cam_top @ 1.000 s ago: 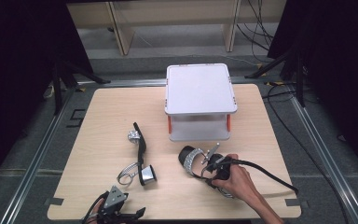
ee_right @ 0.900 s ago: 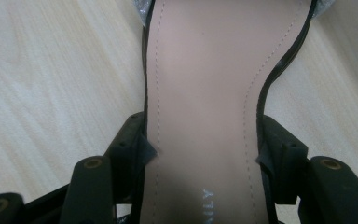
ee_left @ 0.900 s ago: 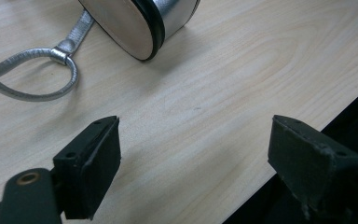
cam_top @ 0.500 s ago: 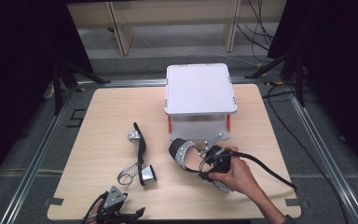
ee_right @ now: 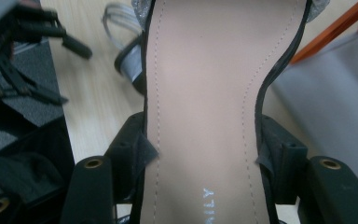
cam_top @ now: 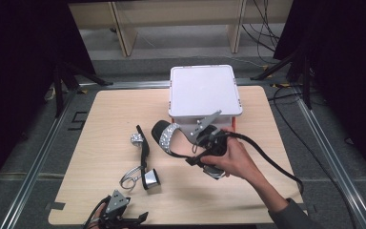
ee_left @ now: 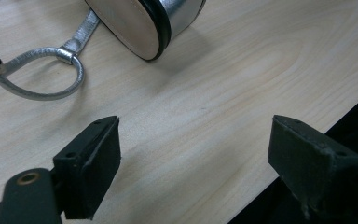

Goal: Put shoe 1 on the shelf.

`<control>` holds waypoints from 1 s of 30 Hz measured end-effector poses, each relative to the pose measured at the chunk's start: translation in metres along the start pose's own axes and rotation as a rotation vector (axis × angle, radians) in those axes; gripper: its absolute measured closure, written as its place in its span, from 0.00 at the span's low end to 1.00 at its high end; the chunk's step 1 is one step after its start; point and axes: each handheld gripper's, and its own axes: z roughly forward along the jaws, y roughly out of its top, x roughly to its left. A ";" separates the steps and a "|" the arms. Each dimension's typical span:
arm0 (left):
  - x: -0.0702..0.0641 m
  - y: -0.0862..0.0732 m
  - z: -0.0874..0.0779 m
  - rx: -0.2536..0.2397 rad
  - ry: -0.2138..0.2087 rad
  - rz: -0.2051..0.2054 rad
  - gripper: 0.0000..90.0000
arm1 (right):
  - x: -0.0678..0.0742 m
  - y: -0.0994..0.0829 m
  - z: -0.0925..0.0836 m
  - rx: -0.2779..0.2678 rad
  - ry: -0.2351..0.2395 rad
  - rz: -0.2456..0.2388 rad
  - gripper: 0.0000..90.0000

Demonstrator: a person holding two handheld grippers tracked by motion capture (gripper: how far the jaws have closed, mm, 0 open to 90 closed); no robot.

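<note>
Sandal (cam_top: 171,136) held above the table (cam_top: 100,119), just before the white box (cam_top: 205,90).
Long axis runs 4 to 10 o'clock, toe toward 10; right gripper (ee_right: 200,158) clamps its sole. Left gripper (ee_left: 196,158) jaws apart, at 7 o'clock.

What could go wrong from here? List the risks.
1. The right tongs grip the lifted sandal only by the edges of its sole, toe sticking far out; it could twist or slip free.
2. The sandal hangs close to the white box; swinging it further could knock the box's front edge.
3. The second sandal lies just below; a drop would likely land on it or on the table.
</note>
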 end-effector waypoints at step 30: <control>-0.001 0.001 -0.001 -0.008 -0.021 -0.002 0.18 | -0.153 0.111 -0.005 0.026 -0.257 0.461 0.48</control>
